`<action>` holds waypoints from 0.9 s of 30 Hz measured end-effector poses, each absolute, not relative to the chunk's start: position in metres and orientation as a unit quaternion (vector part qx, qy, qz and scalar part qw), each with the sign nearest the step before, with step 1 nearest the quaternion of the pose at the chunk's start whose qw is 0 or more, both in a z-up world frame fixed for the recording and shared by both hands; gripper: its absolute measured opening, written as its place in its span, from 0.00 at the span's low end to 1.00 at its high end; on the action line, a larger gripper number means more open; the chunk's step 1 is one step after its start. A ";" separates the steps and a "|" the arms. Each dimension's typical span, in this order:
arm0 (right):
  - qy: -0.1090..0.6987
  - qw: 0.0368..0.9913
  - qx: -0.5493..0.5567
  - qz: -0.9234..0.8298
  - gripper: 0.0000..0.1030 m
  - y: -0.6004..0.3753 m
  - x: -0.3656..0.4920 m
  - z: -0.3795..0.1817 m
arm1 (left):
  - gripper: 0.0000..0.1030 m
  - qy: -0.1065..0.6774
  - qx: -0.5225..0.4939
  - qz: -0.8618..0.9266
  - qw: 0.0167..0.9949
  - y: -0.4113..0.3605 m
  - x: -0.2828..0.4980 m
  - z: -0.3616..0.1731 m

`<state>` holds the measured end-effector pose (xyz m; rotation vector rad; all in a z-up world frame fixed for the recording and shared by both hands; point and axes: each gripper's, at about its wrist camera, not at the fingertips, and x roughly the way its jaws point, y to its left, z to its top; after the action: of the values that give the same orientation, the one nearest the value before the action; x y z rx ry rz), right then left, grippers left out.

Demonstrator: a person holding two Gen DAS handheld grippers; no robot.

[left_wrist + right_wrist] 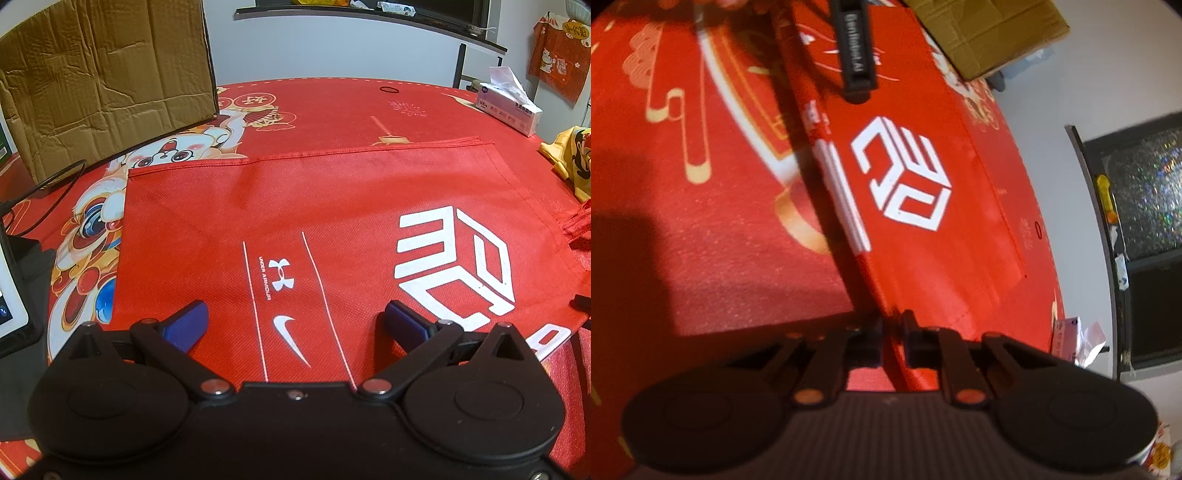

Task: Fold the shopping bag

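In the left wrist view, a creased brown cardboard box fills the upper left of the frame, standing on the round table's red printed festive tablecloth. A black cable trails at the box's foot. Across the centre lies the red non-woven shopping bag with white logos, flat on the cloth. At the bottom centre the left gripper hovers over the bag, its blue-tipped tongs spread wide with nothing between them. In the upper right sits a white tissue box, and a yellow printed bag shows at the right edge.

In the right wrist view, the red cloth fills the left, the bag runs through the centre, and at the bottom centre the right gripper has its tongs pressed together, pinching the bag's lifted edge.
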<state>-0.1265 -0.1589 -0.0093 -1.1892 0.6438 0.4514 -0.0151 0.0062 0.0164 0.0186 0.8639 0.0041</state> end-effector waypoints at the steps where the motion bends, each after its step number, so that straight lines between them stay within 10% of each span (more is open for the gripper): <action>1: 0.296 0.755 -0.547 0.208 0.11 -0.158 -0.127 -0.010 | 1.00 0.419 0.009 0.002 0.908 0.006 -0.015 0.016; 27: 0.327 0.743 -0.538 0.228 0.06 -0.154 -0.118 -0.008 | 1.00 0.390 0.061 -0.018 0.919 0.014 -0.021 0.030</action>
<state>-0.1176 -0.1542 -0.0077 -1.1797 0.7169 0.4987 -0.0206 0.0138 0.0303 0.1264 0.8014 -0.0378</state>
